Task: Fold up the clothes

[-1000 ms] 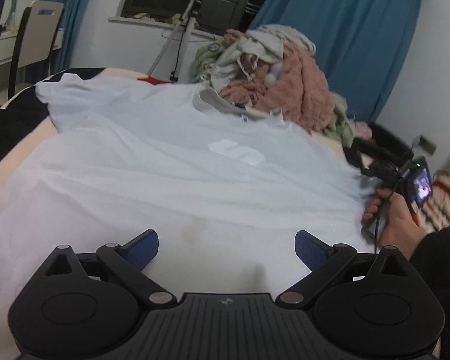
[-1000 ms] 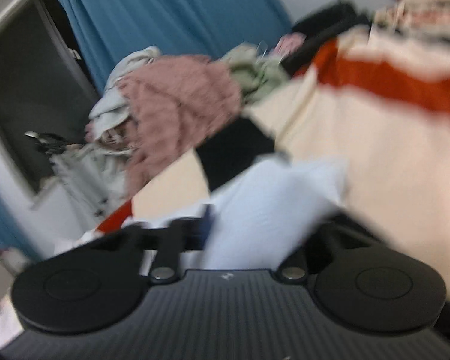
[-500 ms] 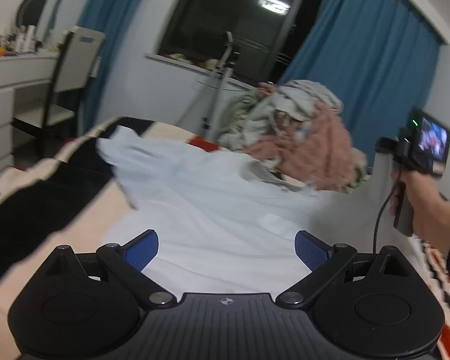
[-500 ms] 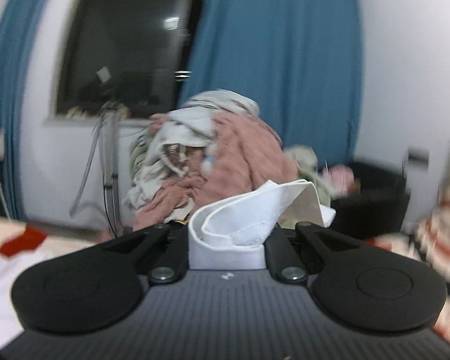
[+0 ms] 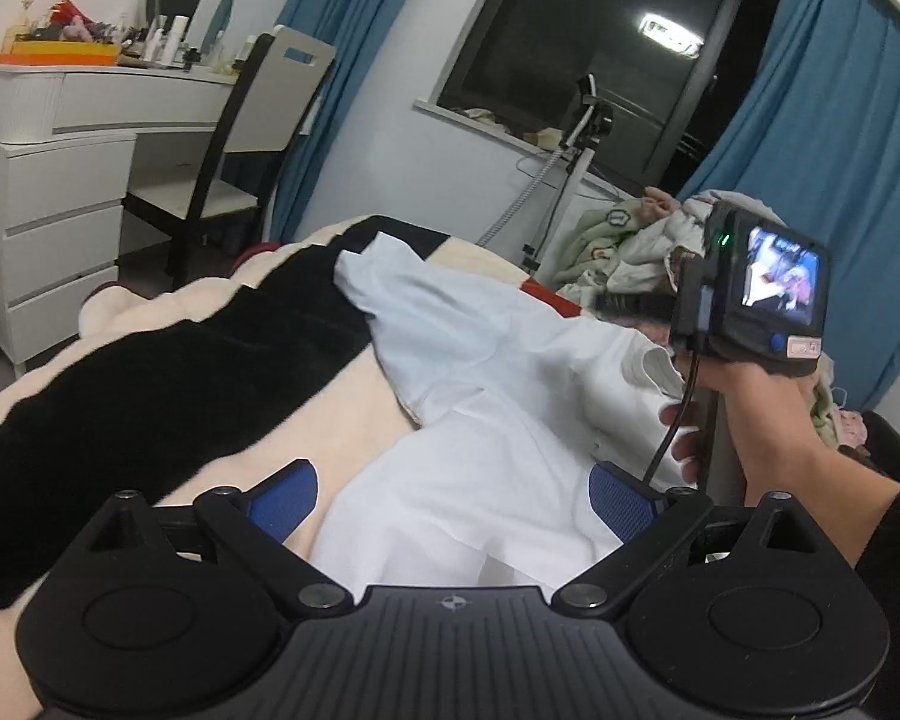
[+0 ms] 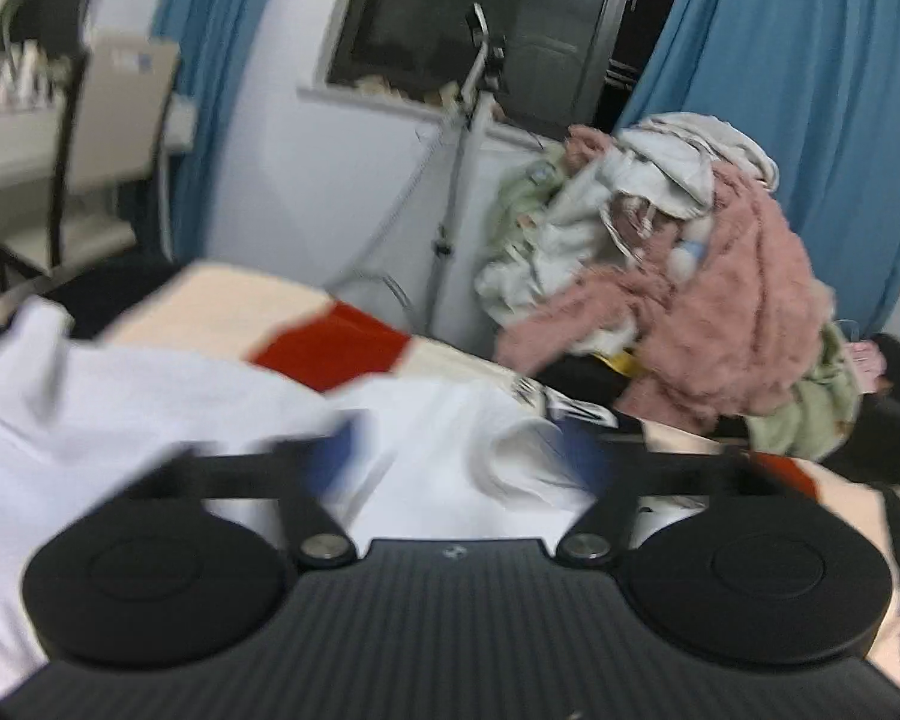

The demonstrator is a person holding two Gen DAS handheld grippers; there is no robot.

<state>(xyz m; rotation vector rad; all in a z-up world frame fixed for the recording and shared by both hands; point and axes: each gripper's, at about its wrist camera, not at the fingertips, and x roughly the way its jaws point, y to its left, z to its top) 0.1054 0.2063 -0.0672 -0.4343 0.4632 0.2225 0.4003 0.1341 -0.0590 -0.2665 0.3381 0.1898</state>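
White T-shirt (image 5: 498,396) spread across the striped blanket (image 5: 168,372), one side folded over. Left gripper (image 5: 453,495) near, spread wide, empty above the hem. Right gripper (image 6: 459,450) blurred, parted, clamping nothing, over the collar. Heap of clothes (image 6: 678,276) far right

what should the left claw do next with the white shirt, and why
Probably lower the open left claw onto the near edge of the white cotton T-shirt and close. The shirt lies folded over on the striped fleece blanket, nothing sits between that claw's blue pads, and the right claw appears open over the folded sleeve.
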